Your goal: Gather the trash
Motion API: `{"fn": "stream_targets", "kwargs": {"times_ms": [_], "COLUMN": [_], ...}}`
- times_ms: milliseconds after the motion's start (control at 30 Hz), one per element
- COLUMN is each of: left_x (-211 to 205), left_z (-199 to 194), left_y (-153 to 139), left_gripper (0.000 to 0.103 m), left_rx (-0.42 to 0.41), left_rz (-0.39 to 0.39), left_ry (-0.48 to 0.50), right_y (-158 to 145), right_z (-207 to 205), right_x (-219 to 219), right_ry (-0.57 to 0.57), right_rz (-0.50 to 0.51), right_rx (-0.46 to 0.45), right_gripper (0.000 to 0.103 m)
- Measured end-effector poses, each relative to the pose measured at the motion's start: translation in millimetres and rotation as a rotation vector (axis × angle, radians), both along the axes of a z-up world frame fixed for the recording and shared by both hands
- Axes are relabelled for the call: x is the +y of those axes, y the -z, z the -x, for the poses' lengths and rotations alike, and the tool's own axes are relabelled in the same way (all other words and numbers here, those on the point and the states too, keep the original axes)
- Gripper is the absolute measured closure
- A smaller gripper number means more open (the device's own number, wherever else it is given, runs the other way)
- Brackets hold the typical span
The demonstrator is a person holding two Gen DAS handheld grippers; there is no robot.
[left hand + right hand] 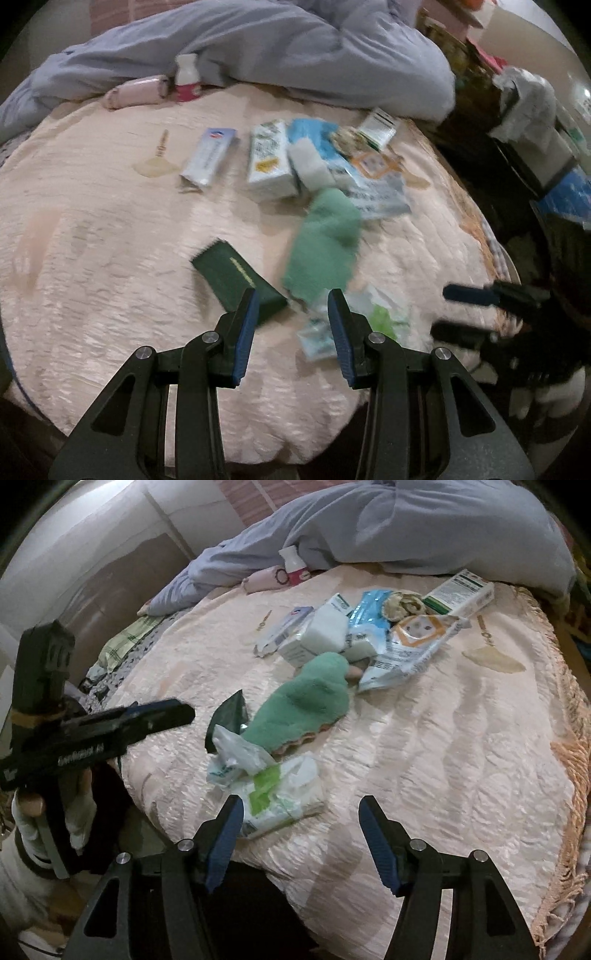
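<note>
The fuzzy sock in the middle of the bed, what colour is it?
Mint green sock, with a scalloped edge at its near end; the right wrist view shows it best.

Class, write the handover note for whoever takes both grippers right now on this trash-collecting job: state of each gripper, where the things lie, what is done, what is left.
Left gripper: open, empty, above the dark green box and the green cloth.
Right gripper: open, empty, beside the crumpled plastic wrappers at the near edge of the bed.
Further back: a heap of cartons and packets; a small bottle by the grey duvet.
Done: nothing picked up, as far as the views show.
Left: all the trash; the wrappers are probably the easiest start. No bin is plainly visible.
</note>
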State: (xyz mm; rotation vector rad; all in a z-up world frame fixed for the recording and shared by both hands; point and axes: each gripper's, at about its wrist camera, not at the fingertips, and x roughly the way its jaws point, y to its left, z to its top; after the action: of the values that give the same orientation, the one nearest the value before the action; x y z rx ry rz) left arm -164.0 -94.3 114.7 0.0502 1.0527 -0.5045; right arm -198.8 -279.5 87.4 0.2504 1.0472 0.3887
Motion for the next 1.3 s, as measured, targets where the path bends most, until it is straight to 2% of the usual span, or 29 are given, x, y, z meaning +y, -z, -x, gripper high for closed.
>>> {"fn": "stream_targets", "kwargs": {"times_ms": [167, 467, 633, 667, 833, 1033, 1100, 1300], "left_x": [-15, -28, -33, -34, -28, -3, 3, 6], "left_z": [12, 10, 11, 11, 10, 6, 6, 7], "left_y": [8, 26, 30, 31, 31, 10, 5, 4], "left_gripper": [0.066, 0.066, 0.067, 0.067, 0.09, 0.093, 0.093, 0.092], "left_rx": [0.002, 0.026, 0.005, 0.006, 0.023, 0.002, -0.006, -0.009], "left_rz": [-0.009, 0.004, 0.004, 0.002, 0.027, 0.053, 0.059, 0.071], "left_ry": [0.059, 0.077, 0.091, 0.098, 0.097, 0.051, 0.042, 0.048], "right_y": [-3, -6, -4, -4, -1, -4, -2, 7], "right_z": [9, 22, 23, 23, 21, 16, 12, -7], "right_x": [-18, -32, -28, -26, -19, -4, 6, 35], "right_ry": [0.039, 0.071, 0.065, 0.06, 0.038, -0.016, -0.05, -0.139], "right_rz": [-0.006, -0.014, -0.019, -0.018, -0.014, -0.037, -0.024, 0.026], "right_rx": [-0.003, -0.007, 0.001, 0.003, 0.014, 0.023, 0.032, 0.041], "right_gripper": [0.04, 0.04, 0.039, 0.039, 0.039, 0.037, 0.026, 0.025]}}
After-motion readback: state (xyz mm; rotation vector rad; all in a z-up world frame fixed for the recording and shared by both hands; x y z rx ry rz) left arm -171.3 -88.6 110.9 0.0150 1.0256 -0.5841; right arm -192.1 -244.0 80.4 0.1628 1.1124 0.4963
